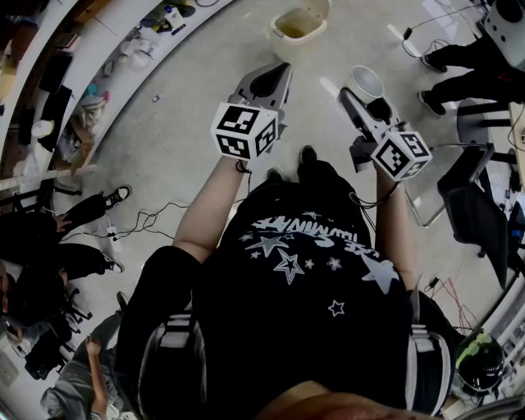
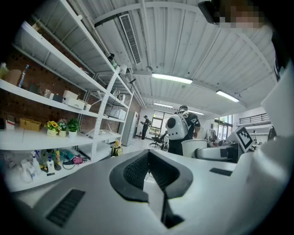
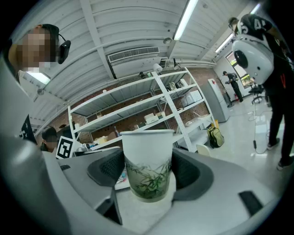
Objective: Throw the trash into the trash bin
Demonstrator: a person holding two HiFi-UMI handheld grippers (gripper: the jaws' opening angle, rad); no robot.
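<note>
A white paper cup [image 1: 367,82] printed with green bamboo stands upright between the jaws of my right gripper [image 1: 362,97], which is shut on it. In the right gripper view the cup [image 3: 148,165] fills the middle, with a black pad against each side. My left gripper [image 1: 277,75] is held level beside it on the left, shut with nothing in it; its pads [image 2: 138,170] meet in a narrow V. A cream trash bin [image 1: 299,23] stands on the floor ahead of both grippers, between them. The left gripper view shows the cup [image 2: 193,148] at its right.
White shelving [image 1: 98,74] full of small items curves along the left. A person in black [image 1: 472,61] stands at the far right by a dark chair [image 1: 480,193]. Another person [image 1: 57,238] sits at the left, with cables [image 1: 143,221] lying on the floor.
</note>
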